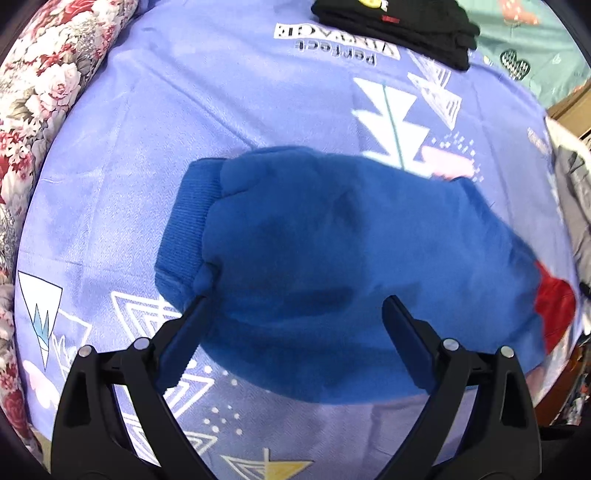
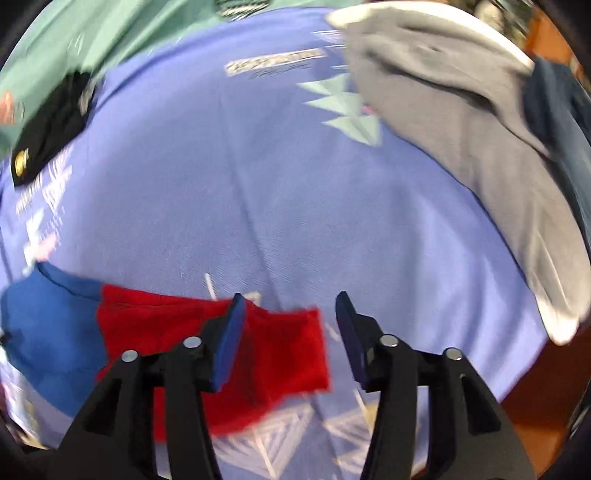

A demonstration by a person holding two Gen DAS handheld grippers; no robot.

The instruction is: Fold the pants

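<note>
Lying on the lavender patterned bedsheet (image 1: 229,122), the blue-and-red fleece pants (image 1: 332,258) sit beneath both wide-open grippers (left (image 1: 297,306), right (image 2: 290,304)); folded black garment (image 1: 402,26) at twelve o'clock, grey one (image 2: 461,122) at two.

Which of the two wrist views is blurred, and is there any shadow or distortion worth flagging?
Right wrist view: motion-smeared, worst on the grey garment and bedsheet print. Left wrist view: sharper; soft shadow beside the blue pants. Both: strong fisheye bulge, dark corners.

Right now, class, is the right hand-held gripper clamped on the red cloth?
No: the right hand-held gripper stands open above the red cloth.
</note>
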